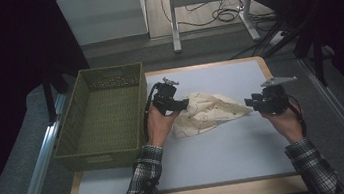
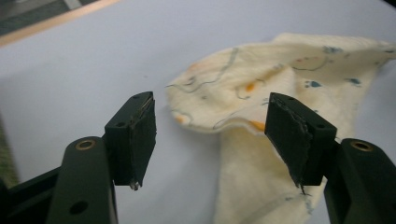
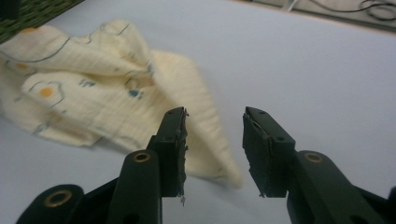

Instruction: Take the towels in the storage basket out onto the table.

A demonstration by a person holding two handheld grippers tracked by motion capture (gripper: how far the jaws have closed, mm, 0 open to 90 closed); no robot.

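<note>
Cream printed muslin cloth (image 1: 206, 112) lies crumpled mid-frame, long axis left–right, between left gripper (image 1: 182, 105) and right gripper (image 1: 250, 102) — both open, empty.

No words, labels, brands or numbers can be read anywhere here. The cream cloth (image 1: 207, 111), lying on the table just right of the green basket (image 1: 104, 117), carries only small printed pictures in blue, orange and grey line, no lettering. The basket's woven walls are plain, and so are the gripper bodies.
</note>
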